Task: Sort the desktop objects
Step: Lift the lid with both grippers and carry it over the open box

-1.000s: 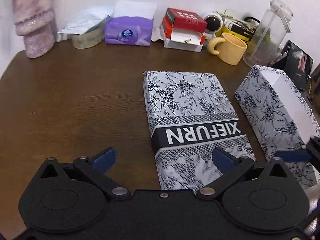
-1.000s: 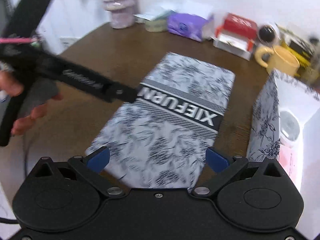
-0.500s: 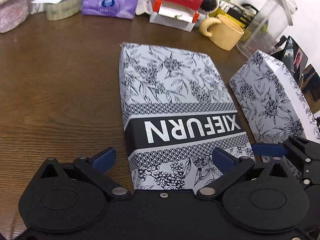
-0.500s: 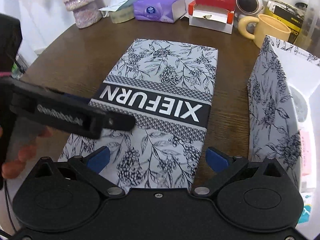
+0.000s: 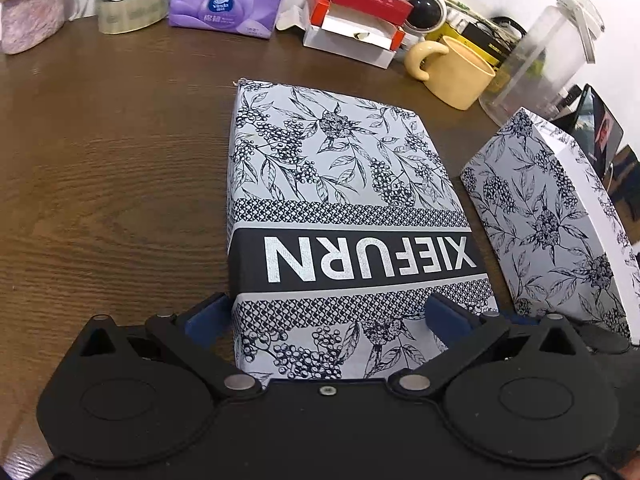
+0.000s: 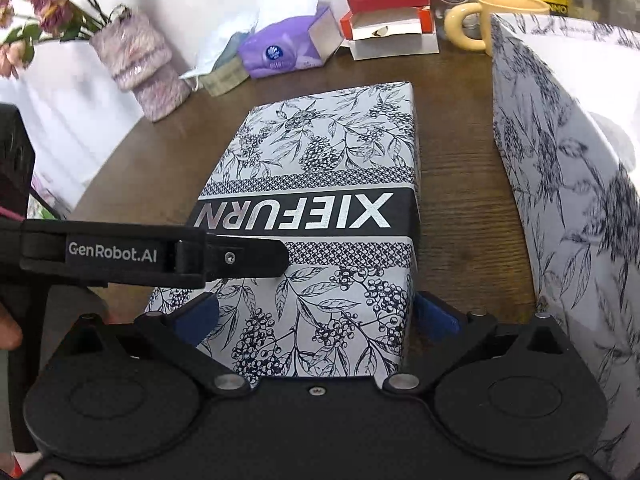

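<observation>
A flat floral-print box lid [image 5: 340, 184] marked XIEFURN lies on the brown wooden table [image 5: 100, 160]. My left gripper [image 5: 326, 316] is open at the lid's near end, its left finger beside the lid's left edge and its right finger over the top. My right gripper [image 6: 316, 316] is also open at that near end, with its right finger by the lid's right edge [image 6: 412, 280]. One finger [image 6: 240, 258] of the left gripper reaches across the lid in the right wrist view. The matching open floral box [image 5: 552, 220] stands just to the right of the lid.
Along the back wall stand a yellow mug [image 5: 456, 74], a red and white carton [image 5: 356, 20], a purple tissue pack [image 5: 224, 8], a clear jug [image 5: 536, 52] and a pink fuzzy vase [image 6: 140, 64] with flowers. A narrow strip of table separates lid and box.
Both grippers have come forward and lower onto the lid's near end, side by side. The lid and the open box have not moved.
</observation>
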The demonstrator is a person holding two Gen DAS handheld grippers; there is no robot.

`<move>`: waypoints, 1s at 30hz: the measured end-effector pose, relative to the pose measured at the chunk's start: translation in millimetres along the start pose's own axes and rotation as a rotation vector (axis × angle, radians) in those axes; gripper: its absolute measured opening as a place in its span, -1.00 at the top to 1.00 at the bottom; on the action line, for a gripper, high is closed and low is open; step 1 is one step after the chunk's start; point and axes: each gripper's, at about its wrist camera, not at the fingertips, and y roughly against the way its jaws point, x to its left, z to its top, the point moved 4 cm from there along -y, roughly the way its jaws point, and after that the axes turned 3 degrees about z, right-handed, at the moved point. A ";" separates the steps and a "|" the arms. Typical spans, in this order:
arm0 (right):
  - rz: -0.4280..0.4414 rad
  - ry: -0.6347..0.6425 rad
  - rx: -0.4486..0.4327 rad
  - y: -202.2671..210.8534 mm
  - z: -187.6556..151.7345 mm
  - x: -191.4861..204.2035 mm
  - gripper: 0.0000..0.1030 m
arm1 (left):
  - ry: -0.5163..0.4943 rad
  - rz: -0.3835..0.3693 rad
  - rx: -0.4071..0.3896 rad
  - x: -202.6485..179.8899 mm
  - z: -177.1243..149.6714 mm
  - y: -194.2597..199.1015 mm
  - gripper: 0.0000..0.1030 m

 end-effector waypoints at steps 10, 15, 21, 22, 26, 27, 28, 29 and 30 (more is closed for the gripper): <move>0.083 0.031 -0.037 37.0 -11.9 29.7 -1.00 | 0.123 0.078 -0.060 -5.3 -26.3 48.8 -1.00; 0.137 0.109 -0.045 70.9 -30.4 47.5 -1.00 | 0.164 0.114 -0.125 -18.8 -56.1 90.2 -1.00; 0.182 0.171 -0.059 121.8 -74.8 51.3 -1.00 | 0.228 0.158 -0.167 -47.5 -111.1 137.6 -1.00; 0.191 0.173 -0.062 130.7 -83.7 48.8 -1.00 | 0.243 0.165 -0.169 -54.1 -123.0 144.3 -1.00; 0.227 0.173 -0.040 167.0 -122.6 39.8 -1.00 | 0.269 0.202 -0.178 -84.5 -169.4 166.2 -1.00; 0.234 0.175 -0.034 177.1 -133.0 37.0 -1.00 | 0.271 0.209 -0.181 -92.4 -181.7 170.8 -1.00; 0.236 0.180 -0.033 187.0 -142.1 34.4 -1.00 | 0.275 0.214 -0.182 -101.3 -194.1 175.2 -1.00; 0.238 0.184 -0.032 196.9 -151.4 31.7 -1.00 | 0.279 0.216 -0.183 -110.0 -205.8 179.1 -1.00; 0.238 0.188 -0.030 207.4 -161.5 28.3 -1.00 | 0.282 0.215 -0.184 -118.1 -216.3 182.1 -1.00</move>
